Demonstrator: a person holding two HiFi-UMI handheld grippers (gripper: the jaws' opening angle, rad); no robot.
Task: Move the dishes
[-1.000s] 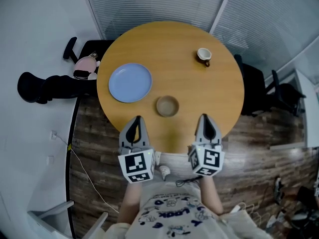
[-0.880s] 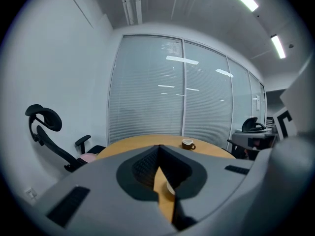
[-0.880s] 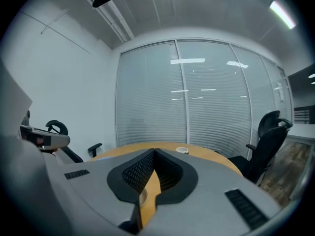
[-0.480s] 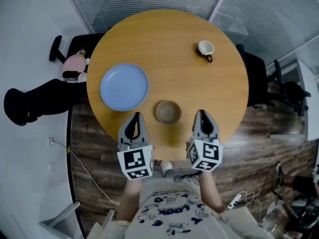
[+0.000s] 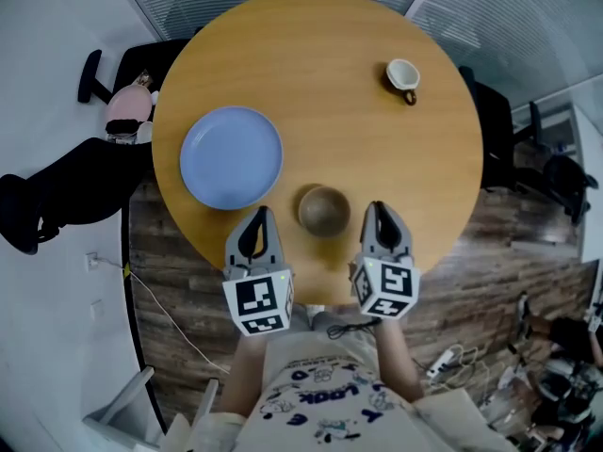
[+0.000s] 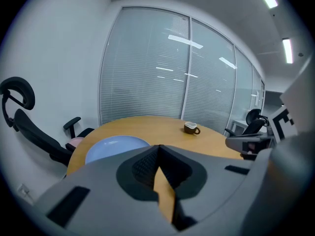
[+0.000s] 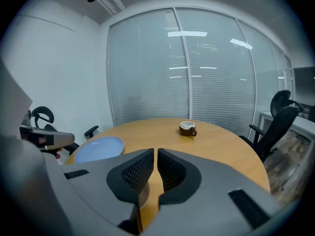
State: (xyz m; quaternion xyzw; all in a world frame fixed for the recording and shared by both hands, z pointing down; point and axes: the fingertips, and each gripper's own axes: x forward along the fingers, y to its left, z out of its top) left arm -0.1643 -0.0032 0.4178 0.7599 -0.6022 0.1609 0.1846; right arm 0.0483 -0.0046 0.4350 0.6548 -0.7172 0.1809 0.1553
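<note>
So the whole thing comes down to where the bowl [image 5: 323,210] sits. It's right between the 2 tools and just a bit ahead of their tips, close to the near edge of the tabletop [image 5: 320,83]. From the left tool [image 5: 258,213] it's ahead and to the right. From the right tool [image 5: 377,209] it's ahead and to the left. I'd call the right one maybe a hair nearer, but honestly either hand could take it.

The plate [image 5: 231,157] lies ahead and a little left of the left tool, near it, so that one's clearly a left-hand job. The cup [image 5: 403,77] is well apart from everything at the far right of the tabletop. It's upright, with its handle turned toward the near side, and it's on the right hand's side. All 3 dishes are round, so apart from that handle there's no long axis to line up with.

Pose-wise, both tools sit side by side over the near edge, pointing forward across the tabletop and tipped somewhat downward, marker cubes back toward the person. Neither one is touching any dish.

Both tools are pinched together with nothing in them. On the left the pads meet at the tips, and on the right there's only a thin slit. My guess is whichever goes for the bowl has to spread wide first and swing inward toward the rim.
</note>
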